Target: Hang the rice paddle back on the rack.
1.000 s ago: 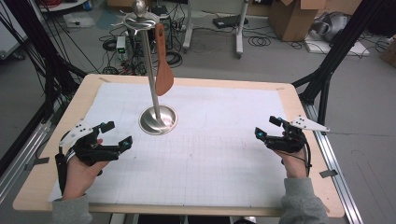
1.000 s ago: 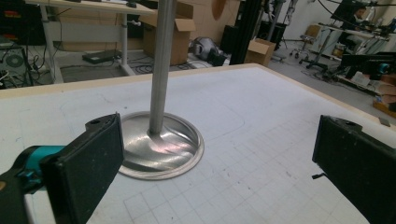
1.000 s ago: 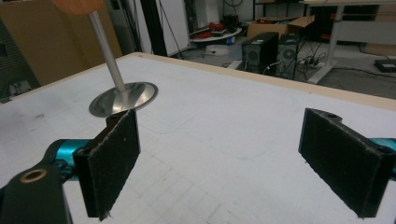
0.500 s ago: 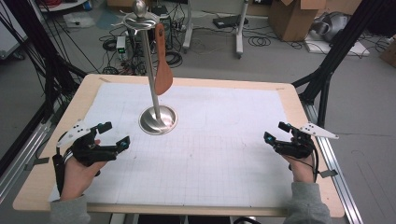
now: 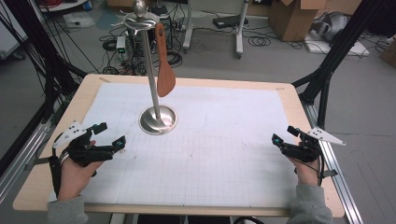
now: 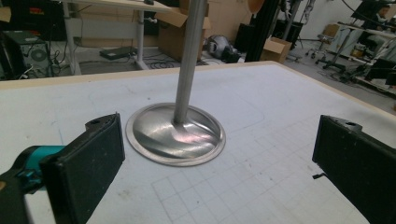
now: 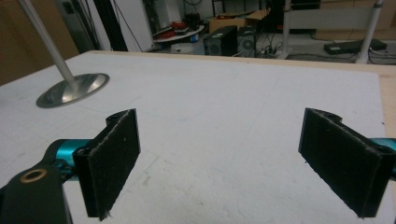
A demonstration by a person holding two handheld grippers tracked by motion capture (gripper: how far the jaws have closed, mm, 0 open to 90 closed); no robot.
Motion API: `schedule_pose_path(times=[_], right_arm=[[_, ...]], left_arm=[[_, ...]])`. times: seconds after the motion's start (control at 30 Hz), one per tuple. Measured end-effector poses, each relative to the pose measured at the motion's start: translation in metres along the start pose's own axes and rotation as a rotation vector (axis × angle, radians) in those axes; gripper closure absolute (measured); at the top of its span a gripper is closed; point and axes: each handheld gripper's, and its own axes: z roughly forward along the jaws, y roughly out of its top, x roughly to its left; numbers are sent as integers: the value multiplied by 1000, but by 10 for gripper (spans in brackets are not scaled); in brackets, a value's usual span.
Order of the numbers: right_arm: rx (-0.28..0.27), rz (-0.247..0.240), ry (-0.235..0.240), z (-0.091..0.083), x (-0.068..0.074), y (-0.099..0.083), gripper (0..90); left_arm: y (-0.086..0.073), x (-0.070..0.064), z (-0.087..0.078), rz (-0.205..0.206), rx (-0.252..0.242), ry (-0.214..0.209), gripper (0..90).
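Observation:
A steel stand with a round base and a tall pole rises from the left half of the white gridded mat. A brown wooden spatula hangs from a hook at its top, blade down. My left gripper rests low at the table's left, open and holding nothing, a short way from the stand's base. My right gripper sits at the right edge, open with nothing between its pads. The stand's base lies far off in the right gripper view.
The white gridded mat covers most of the wooden table. Black frame legs stand at the table's corners. Cables and cardboard boxes lie on the floor beyond the far edge.
The right gripper has drawn back toward the table's right front edge. The left gripper has shifted slightly nearer the front. Both stay open.

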Motion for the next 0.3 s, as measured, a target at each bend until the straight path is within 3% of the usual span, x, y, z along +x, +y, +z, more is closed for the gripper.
schedule_pose_path(times=[0.3], right_arm=[[-36,22,-1,-4,-4,-1,115]], left_arm=[[-3,7,-2,-7,-14,37,28]])
